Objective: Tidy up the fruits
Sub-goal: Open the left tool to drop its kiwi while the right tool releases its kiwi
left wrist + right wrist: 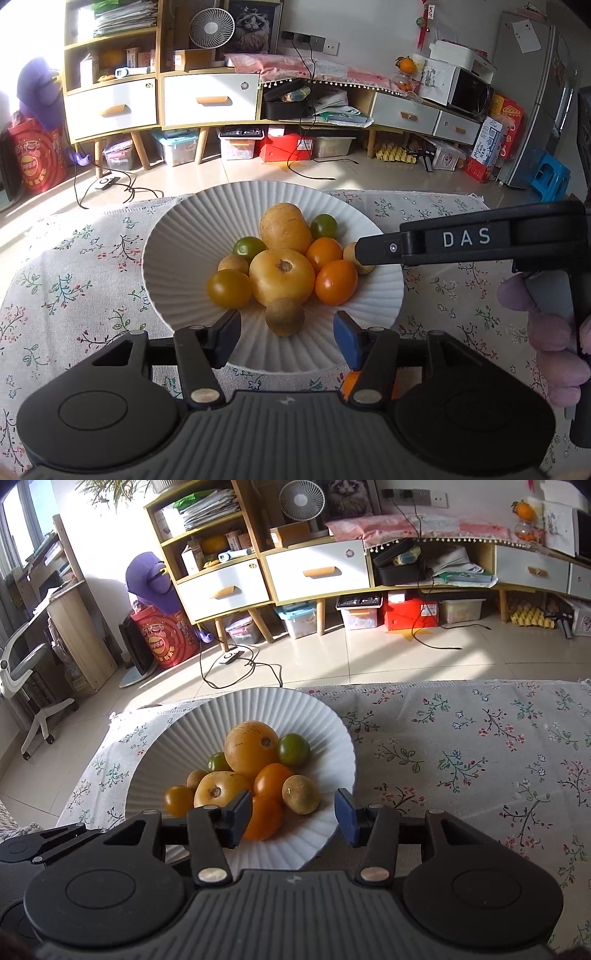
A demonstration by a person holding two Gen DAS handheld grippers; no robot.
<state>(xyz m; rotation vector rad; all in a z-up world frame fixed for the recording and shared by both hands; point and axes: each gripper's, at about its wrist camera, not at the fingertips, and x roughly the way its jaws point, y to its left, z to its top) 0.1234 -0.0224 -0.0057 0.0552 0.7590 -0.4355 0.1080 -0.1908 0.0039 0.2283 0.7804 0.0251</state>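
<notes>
Fruits (282, 271) heaped on plate (177, 236) | left hand-held gripper (286, 332) parted, empty | right hand-held gripper (293, 818) likewise

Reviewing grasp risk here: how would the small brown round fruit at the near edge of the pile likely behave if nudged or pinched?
The small brown fruit looks nearly spherical, so it would probably roll on the sloping ribbed white plate. Its dull skin suggests decent grip. Being small, it is likely light and could pop sideways between the left gripper fingers, which stand open around it.
</notes>
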